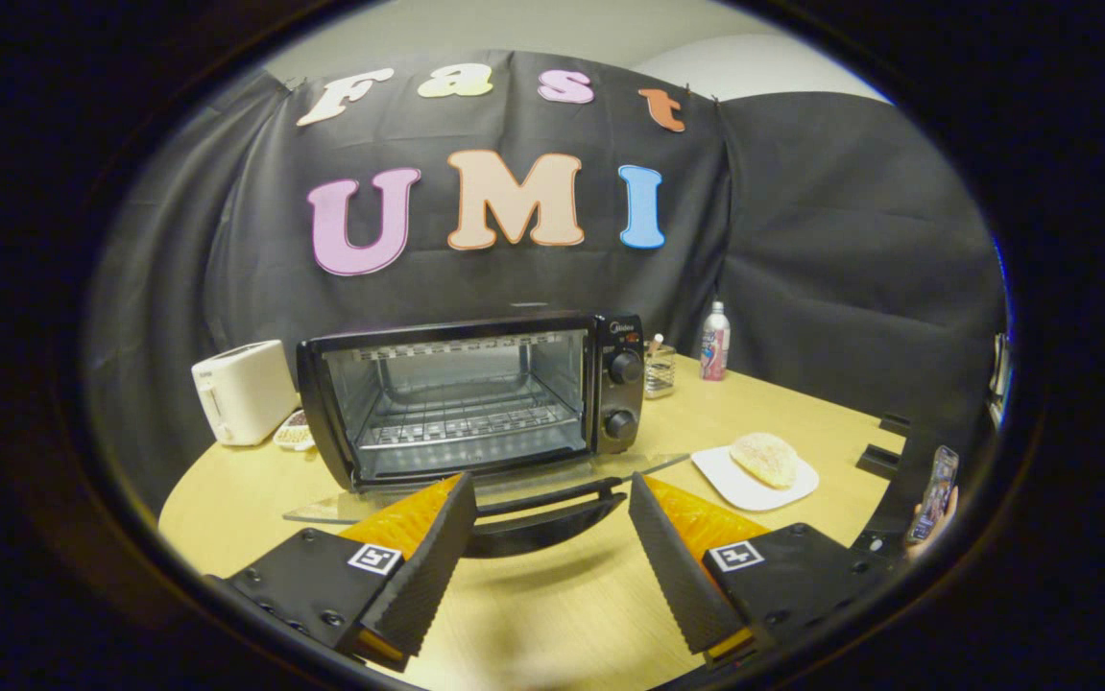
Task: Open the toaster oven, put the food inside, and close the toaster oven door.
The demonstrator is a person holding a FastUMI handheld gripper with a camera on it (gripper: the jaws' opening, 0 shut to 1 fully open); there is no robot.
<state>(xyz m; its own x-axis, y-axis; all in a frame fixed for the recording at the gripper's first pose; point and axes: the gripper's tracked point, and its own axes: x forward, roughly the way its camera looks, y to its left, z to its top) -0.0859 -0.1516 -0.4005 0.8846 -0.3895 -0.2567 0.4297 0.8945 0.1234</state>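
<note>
The gripper (547, 523) stands wide open, its two black ribbed fingers (427, 561) spread well apart and holding nothing. Each finger carries an orange backing and a small square black-and-white marker on its mount. The black door handle (542, 513) of the toaster oven (470, 398) lies in the gap between the fingertips, just ahead of them; whether either finger touches it cannot be told.

The toaster oven sits on the wooden table (552, 614), straight ahead of the fingers. Its glass door (485, 485) is folded down flat toward the gripper, so the chamber is open and the wire rack (461, 422) inside is plain to see. Two round knobs (624, 368) sit one above the other on the oven's right panel. A small brand mark is printed above them, too small to read surely.

The food, a round flat bread (763, 459), lies on a white plate (754, 491) on the table, right of the oven and beyond the right finger.

Left of the oven stands a white toaster (243, 392). Far right of the oven are a clear cup (660, 369) and a bottle (714, 341) whose label cannot be read. At the near right a hand holds a phone (933, 494).
</note>
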